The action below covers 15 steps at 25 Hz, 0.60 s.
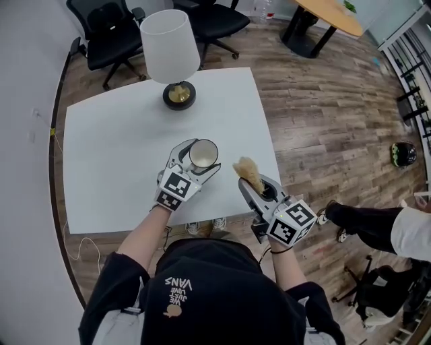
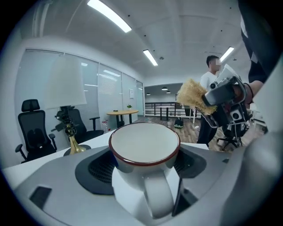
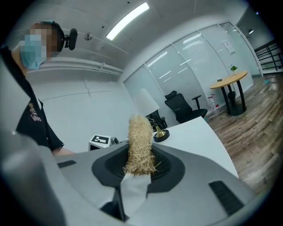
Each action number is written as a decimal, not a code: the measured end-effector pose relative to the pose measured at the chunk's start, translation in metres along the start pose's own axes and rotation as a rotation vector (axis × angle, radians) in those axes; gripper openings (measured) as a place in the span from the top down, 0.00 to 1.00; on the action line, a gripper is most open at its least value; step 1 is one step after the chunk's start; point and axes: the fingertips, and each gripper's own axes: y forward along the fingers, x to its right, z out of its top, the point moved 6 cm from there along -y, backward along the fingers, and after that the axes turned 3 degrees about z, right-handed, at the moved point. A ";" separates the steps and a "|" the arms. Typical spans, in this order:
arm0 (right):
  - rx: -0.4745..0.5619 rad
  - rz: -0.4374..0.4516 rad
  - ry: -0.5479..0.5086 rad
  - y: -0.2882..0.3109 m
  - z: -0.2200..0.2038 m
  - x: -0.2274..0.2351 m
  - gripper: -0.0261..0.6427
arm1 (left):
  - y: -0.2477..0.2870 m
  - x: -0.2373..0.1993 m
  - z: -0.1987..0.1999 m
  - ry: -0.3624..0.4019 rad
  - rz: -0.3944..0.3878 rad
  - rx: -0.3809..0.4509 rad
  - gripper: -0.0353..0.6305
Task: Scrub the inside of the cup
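Observation:
A white cup (image 1: 203,153) with a dark red rim is held above the white table (image 1: 114,155), my left gripper (image 1: 195,162) shut on it. In the left gripper view the cup (image 2: 144,152) fills the middle, handle toward the camera, its inside bare and white. My right gripper (image 1: 258,186) is shut on a tan fibre scrubber (image 1: 248,172), which sticks up between the jaws in the right gripper view as a straw-coloured scrubber (image 3: 139,148). The scrubber is to the right of the cup and apart from it, also seen as a tuft (image 2: 193,95) in the left gripper view.
A table lamp (image 1: 172,54) with a white shade and brass base stands at the table's far side. Black office chairs (image 1: 111,34) sit behind the table. A person's legs (image 1: 377,226) reach in at the right over the wood floor. A round wooden table (image 1: 330,17) stands far right.

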 end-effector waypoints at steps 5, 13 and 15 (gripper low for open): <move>-0.004 -0.026 0.010 -0.006 -0.003 0.010 0.81 | 0.016 0.001 -0.025 -0.063 0.008 -0.032 0.35; -0.025 -0.038 0.016 -0.008 -0.008 0.018 0.81 | 0.031 0.000 -0.044 -0.091 0.026 -0.049 0.35; -0.030 -0.043 0.019 -0.009 -0.009 0.018 0.81 | 0.033 0.001 -0.050 -0.097 0.025 -0.058 0.35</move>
